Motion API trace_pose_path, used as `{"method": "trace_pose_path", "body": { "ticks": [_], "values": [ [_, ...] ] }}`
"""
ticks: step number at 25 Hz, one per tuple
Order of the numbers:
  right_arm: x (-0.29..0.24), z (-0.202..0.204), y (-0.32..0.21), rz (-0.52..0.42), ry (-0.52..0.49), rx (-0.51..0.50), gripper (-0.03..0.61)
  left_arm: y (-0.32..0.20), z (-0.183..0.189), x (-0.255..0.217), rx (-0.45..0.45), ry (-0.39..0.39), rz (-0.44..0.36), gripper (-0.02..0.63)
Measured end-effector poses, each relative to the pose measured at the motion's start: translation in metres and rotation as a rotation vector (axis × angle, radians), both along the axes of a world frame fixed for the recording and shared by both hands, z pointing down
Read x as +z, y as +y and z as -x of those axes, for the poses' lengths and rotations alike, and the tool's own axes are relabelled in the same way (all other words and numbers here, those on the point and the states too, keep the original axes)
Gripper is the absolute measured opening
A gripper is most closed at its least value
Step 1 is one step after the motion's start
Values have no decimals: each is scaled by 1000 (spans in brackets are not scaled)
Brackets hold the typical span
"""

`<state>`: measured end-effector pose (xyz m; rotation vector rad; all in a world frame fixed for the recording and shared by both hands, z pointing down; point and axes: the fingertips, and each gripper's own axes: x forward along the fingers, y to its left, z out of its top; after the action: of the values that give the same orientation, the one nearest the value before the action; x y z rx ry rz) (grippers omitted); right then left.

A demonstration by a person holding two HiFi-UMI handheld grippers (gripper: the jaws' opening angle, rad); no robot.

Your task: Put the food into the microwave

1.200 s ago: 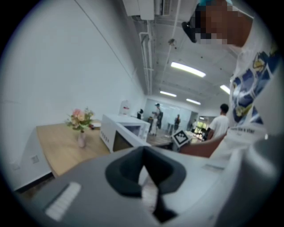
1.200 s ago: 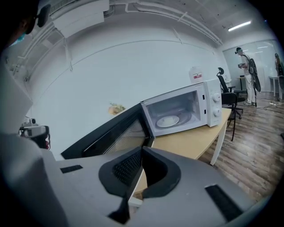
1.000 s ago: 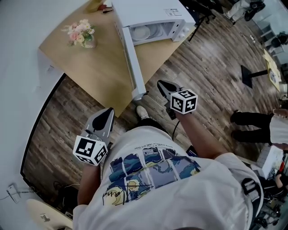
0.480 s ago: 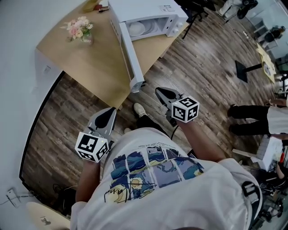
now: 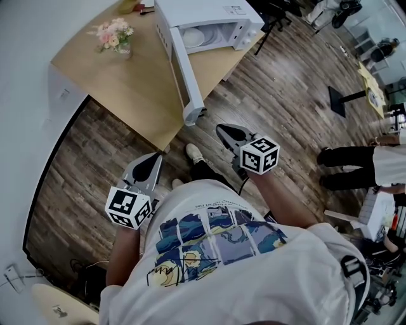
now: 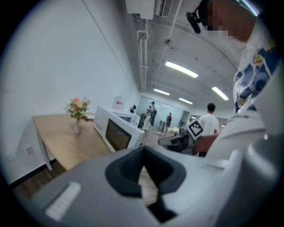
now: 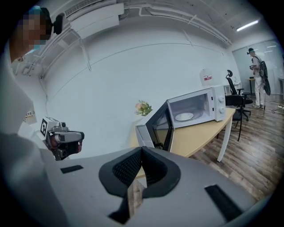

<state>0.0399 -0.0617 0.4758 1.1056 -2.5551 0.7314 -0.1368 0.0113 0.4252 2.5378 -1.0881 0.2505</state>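
The white microwave (image 5: pixel 209 18) stands on the wooden table (image 5: pixel 127 82) with its door (image 5: pixel 184 70) swung wide open. Inside it lies a white plate (image 5: pixel 193 37), also visible in the right gripper view (image 7: pixel 184 116); I cannot tell whether food is on it. My left gripper (image 5: pixel 154 159) is shut and empty, held over the floor by the table's near corner. My right gripper (image 5: pixel 222 131) is also shut and empty, just short of the door's lower end. Both sets of jaws meet at the tips, left gripper (image 6: pixel 143 153) and right gripper (image 7: pixel 142 153).
A vase of flowers (image 5: pixel 114 35) stands on the table left of the microwave. Another person's legs (image 5: pixel 352 166) are on the wooden floor at the right, and a black floor stand (image 5: pixel 342 98) is beyond them. An office chair (image 7: pixel 231 91) sits past the table's end.
The table and microwave have slid up and away in the head view. My right gripper has shifted a little up and left. Both grippers have stayed shut and empty.
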Motion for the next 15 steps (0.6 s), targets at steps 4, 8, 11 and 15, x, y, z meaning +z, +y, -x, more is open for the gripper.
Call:
{"method": "trace_pose_path", "body": {
  "ticks": [4, 8, 11, 15],
  "values": [
    [-3, 6, 3, -13, 4, -20, 8, 4, 3, 1, -8, -2, -1, 8],
    [-8, 11, 5, -25, -1, -34, 8, 8, 6, 1, -17, -5, -2, 9],
    [-8, 13, 9, -29, 1, -42, 8, 11, 8, 2, -18, -8, -2, 8],
    [-11, 13, 13, -36, 2, -45, 7, 13, 6, 3, -15, -10, -3, 8]
  ]
}}
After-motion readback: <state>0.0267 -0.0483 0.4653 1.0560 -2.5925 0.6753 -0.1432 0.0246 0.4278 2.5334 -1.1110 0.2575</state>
